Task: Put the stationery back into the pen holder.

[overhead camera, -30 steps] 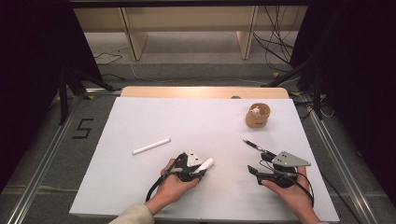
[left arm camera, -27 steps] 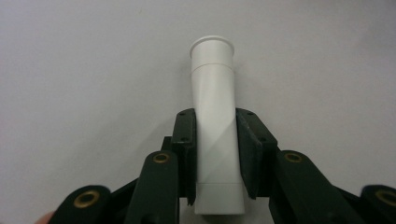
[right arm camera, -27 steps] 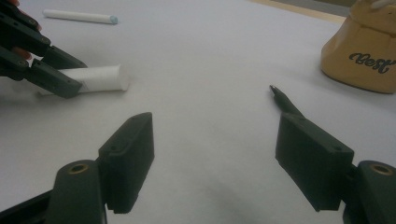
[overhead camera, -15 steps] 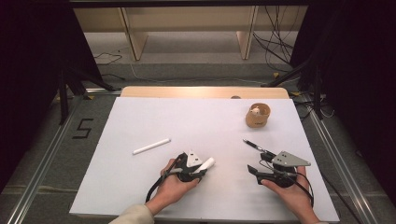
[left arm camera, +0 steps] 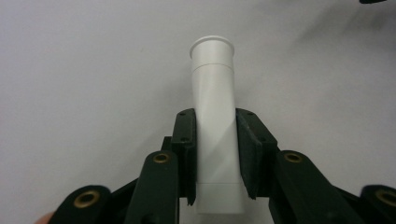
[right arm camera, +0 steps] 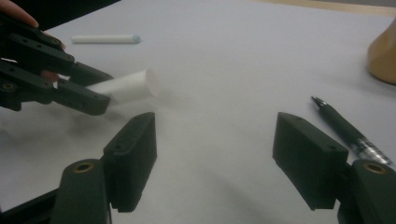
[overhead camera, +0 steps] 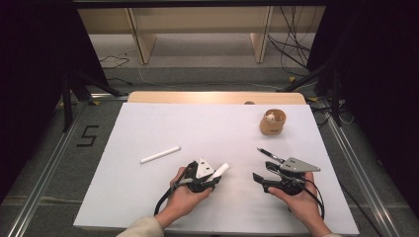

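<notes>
My left hand-held gripper (left arm camera: 217, 154) is clamped on a white tube (left arm camera: 214, 116), pads pressing both its sides, low over the tabletop (overhead camera: 148, 123). Nothing has shifted in the last second, so I judge the grasp secure. My right hand-held gripper (right arm camera: 215, 158) is empty, jaws wide, level, pointing toward the tube beside a black pen (right arm camera: 348, 128). A white stick (overhead camera: 160, 154) lies well apart.

Barely any change. Right tongs (overhead camera: 258, 177) have crept a touch toward the left tongs (overhead camera: 215, 178) vs a sec ago, low over the worktop (overhead camera: 148, 128), jaws wide, nothing between them. Black pen (overhead camera: 269, 154) now sits a bit more clear behind the right hand (overhead camera: 296, 197).
</notes>
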{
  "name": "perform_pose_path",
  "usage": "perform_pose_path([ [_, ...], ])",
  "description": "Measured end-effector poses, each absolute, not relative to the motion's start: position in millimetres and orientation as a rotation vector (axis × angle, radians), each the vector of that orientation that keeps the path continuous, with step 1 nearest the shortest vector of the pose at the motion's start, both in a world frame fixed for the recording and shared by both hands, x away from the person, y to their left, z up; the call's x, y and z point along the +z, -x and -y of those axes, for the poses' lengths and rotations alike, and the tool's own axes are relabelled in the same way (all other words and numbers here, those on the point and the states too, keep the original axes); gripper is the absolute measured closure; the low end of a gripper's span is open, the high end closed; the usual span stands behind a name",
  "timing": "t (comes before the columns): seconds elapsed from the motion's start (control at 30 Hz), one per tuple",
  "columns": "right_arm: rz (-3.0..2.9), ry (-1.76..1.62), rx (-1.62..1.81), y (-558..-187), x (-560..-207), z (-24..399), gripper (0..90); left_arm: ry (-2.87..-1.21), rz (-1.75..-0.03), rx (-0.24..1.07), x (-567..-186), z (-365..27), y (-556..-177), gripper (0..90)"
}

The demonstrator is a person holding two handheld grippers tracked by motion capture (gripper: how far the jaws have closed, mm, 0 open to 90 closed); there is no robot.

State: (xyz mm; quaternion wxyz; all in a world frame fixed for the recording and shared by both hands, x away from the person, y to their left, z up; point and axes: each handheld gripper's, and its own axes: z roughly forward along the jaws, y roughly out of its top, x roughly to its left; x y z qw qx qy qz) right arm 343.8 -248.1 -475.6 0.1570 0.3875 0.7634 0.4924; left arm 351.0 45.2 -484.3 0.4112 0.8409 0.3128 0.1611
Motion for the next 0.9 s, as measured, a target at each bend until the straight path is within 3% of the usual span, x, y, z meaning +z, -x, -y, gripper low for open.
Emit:
perform_pose_path([
  [0.9, -2.318, -1.17, 1.556, -372.8, -484.4, 196.4, 33.9, -2.09, -0.709, 0.449, -485.2, -36.8, -344.3, 70.5],
])
